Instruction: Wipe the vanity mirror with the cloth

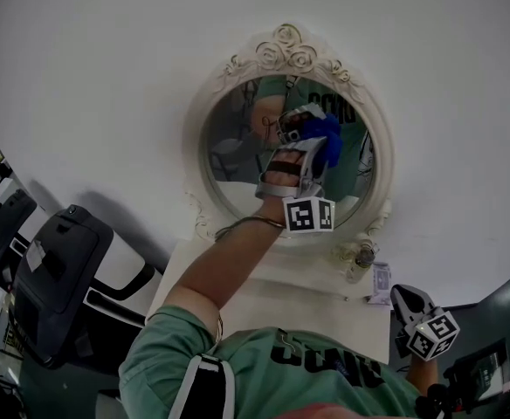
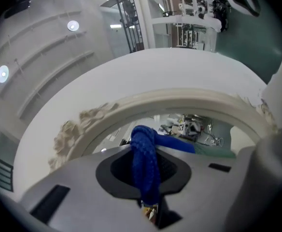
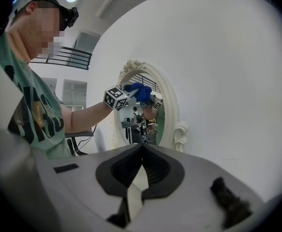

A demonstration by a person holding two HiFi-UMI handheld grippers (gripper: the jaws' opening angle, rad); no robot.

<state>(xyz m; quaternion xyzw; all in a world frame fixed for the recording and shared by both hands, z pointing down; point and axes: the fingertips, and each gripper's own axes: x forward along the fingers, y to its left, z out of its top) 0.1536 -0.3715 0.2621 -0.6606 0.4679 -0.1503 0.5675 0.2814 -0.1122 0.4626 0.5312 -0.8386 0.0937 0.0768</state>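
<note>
Up against the vanity mirror (image 1: 233, 160), left tongs (image 2: 146, 170) pinch the blue cloth (image 2: 143, 149), right tongs (image 3: 141, 151) pressed together empty; hard rubbing might tug it loose.

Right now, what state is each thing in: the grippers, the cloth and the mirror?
Vanity mirror: upright against the wall.
Cloth: bunched, up at the mirror; contact unclear.
Left gripper: shut on the cloth, raised to the mirror.
Right gripper: shut, empty, held low.
</note>
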